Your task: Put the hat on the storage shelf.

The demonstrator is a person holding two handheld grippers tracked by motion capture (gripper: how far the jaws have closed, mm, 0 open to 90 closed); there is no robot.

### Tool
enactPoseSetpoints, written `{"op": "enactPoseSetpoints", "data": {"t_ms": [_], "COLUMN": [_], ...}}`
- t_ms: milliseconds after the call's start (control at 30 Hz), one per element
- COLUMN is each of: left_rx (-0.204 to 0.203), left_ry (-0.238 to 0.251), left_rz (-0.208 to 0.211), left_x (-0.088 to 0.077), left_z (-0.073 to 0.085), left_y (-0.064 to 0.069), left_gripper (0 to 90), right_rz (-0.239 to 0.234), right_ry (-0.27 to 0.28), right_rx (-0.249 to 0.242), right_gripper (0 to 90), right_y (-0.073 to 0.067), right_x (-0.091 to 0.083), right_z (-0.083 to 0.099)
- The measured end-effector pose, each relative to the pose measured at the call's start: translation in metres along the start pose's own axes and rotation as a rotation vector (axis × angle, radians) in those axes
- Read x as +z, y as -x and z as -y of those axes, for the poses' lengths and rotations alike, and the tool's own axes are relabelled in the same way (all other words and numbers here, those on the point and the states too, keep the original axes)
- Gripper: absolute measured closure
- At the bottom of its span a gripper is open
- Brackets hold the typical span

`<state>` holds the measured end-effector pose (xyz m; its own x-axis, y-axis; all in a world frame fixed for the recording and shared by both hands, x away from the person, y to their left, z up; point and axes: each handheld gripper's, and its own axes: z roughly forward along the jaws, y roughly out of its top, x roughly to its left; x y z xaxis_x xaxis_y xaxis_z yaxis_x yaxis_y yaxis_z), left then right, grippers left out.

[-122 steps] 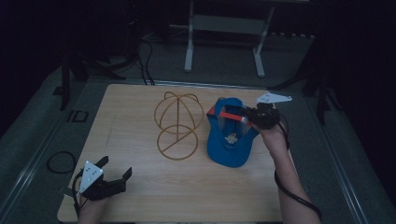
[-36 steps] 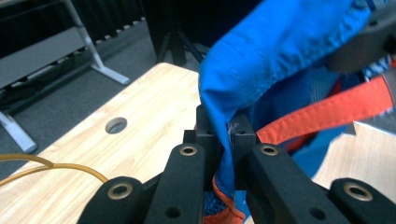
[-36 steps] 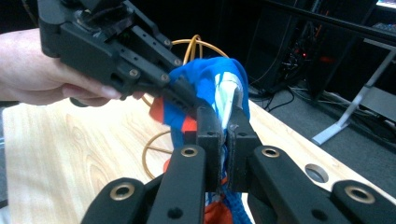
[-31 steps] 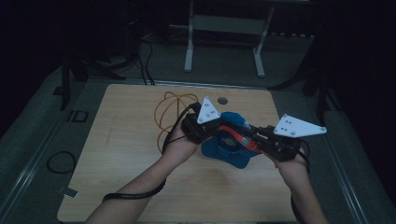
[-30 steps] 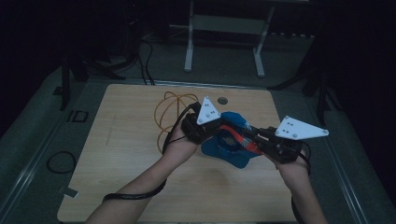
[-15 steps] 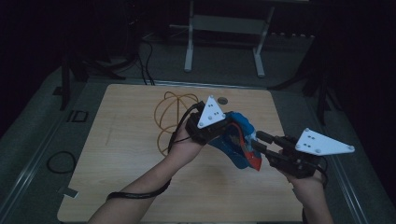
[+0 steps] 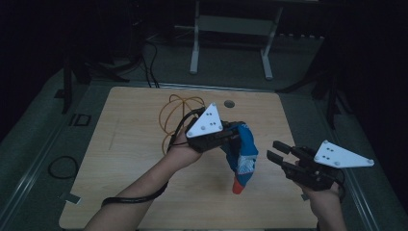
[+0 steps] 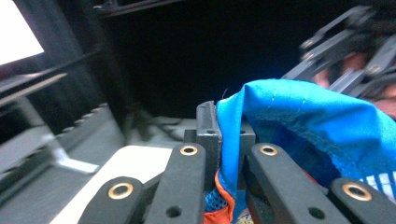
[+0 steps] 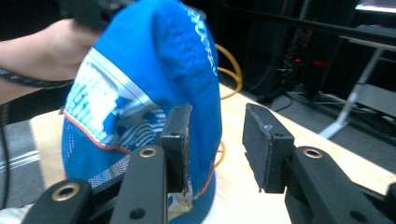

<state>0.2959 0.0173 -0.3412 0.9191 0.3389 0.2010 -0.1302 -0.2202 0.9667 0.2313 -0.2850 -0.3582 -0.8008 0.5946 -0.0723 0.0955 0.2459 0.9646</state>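
Hanging from my left gripper (image 7: 230,139), the blue cap (image 7: 242,155) dangles above the middle of the worktop (image 7: 134,159), its orange-trimmed end pointing down toward the near edge. My left jaws are clamped tight on a fold of the blue fabric; in the left gripper view the cloth (image 8: 299,126) is pinched right between the pads, with orange mesh showing just below them. My right gripper (image 7: 278,153) sits apart from the cap, over toward the right edge of the worktop, jaws spread and holding nothing. In the right gripper view I see the gap between the two black pads with bare wood behind it, and the cap (image 9: 140,88) hangs just beyond the left pad, white and striped print on its side. An orange wire frame (image 7: 177,115) stands on the worktop behind my left hand (image 7: 185,149), toward the far edge. My left gripper's cable (image 7: 139,195) loops under the forearm near the near edge. Beyond the far edge, a white stand (image 7: 231,38) rises from the dark floor.
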Motion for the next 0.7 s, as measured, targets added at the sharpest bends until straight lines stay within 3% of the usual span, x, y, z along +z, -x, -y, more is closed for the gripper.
{"op": "enactPoseSetpoints", "data": {"t_ms": [133,200,333,500,533,600,667,700], "left_rx": [-0.037,-0.037,-0.043,-0.044,-0.056,-0.066,-0.07,-0.073], "left_ry": [0.056,0.078,0.094,0.102,0.103,0.106,0.103,0.105], "left_rz": [0.075,0.098,0.167,0.19,0.186,0.188,0.182,0.177], "left_x": [-0.005,-0.006,-0.005,-0.005,-0.005,-0.004,-0.004,-0.005], "left_z": [0.003,0.002,0.0,0.001,0.001,0.003,0.004,0.005], "left_y": [-0.004,-0.003,-0.002,-0.002,-0.002,-0.004,-0.005,-0.005], "left_gripper": [87.7,87.6,87.6,87.6,87.6,87.6,87.6,87.5], "right_rz": [-0.047,-0.064,-0.064,-0.045,-0.052,-0.056,-0.05,-0.048], "right_ry": [-0.006,-0.017,-0.036,-0.042,-0.032,-0.031,-0.03,-0.019], "right_rx": [0.007,-0.002,-0.038,-0.045,-0.041,-0.044,-0.046,-0.042], "right_gripper": [58.8,54.6,51.4,49.3,57.6,61.6,74.7,85.5], "right_y": [-0.01,-0.016,-0.027,-0.028,-0.028,-0.028,-0.029,-0.029], "right_x": [0.008,0.013,0.026,0.034,0.034,0.034,0.033,0.031], "right_z": [0.008,0.012,0.018,0.019,0.019,0.019,0.018,0.018]}}
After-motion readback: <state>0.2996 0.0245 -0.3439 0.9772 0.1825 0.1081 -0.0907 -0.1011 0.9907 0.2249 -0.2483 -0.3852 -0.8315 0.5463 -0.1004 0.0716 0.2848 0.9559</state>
